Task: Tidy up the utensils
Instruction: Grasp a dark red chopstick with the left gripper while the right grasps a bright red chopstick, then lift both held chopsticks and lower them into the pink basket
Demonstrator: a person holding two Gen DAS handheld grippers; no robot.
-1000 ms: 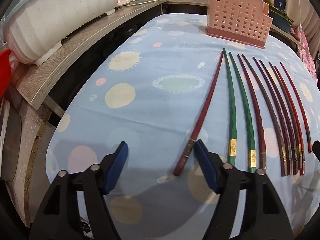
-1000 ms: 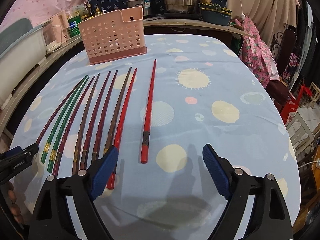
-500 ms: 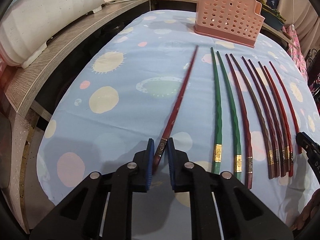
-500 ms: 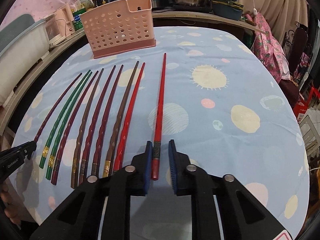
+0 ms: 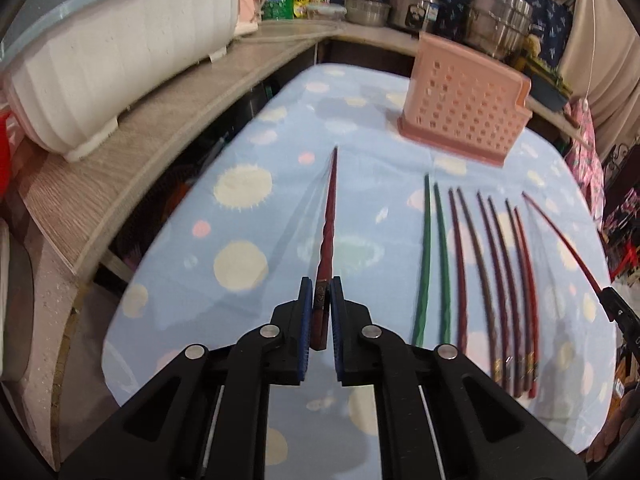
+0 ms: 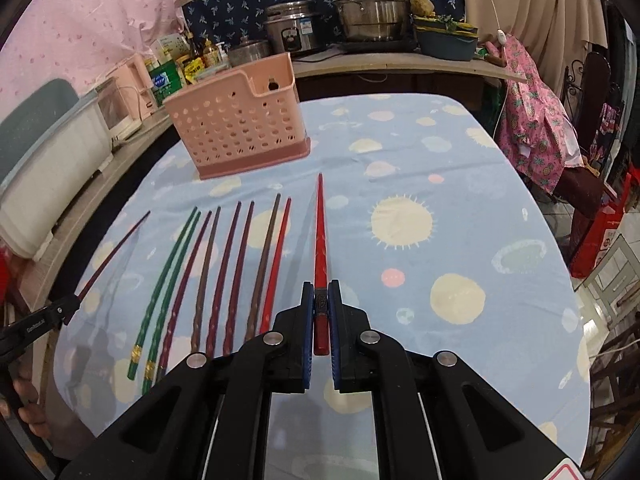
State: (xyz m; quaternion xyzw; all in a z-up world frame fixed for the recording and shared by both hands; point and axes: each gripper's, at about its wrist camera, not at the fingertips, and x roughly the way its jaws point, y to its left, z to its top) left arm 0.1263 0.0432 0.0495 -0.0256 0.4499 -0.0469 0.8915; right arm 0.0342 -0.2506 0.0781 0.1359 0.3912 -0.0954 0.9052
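Observation:
My left gripper (image 5: 320, 300) is shut on the butt end of a dark red chopstick (image 5: 329, 224), which is lifted off the blue spotted tablecloth (image 5: 248, 208) and points away toward the pink perforated basket (image 5: 460, 116). My right gripper (image 6: 320, 300) is shut on a bright red chopstick (image 6: 320, 224), also raised above the cloth. Between them several chopsticks (image 6: 224, 276) lie side by side: two green ones (image 5: 430, 256), then dark red, brown and red ones. Each gripper shows at the other view's edge, the right gripper (image 5: 618, 314) and the left gripper (image 6: 44, 320).
A wooden counter (image 5: 132, 148) with a white tub (image 5: 108, 52) runs along the table's left side. Pots (image 6: 368, 4), bottles and a rice cooker stand on the shelf behind the basket. A pink garment (image 6: 536, 128) hangs on a chair at the right.
Both grippers went from open to shut, each on the end of an outer chopstick. Both then rose, lifting their chopsticks off the cloth.

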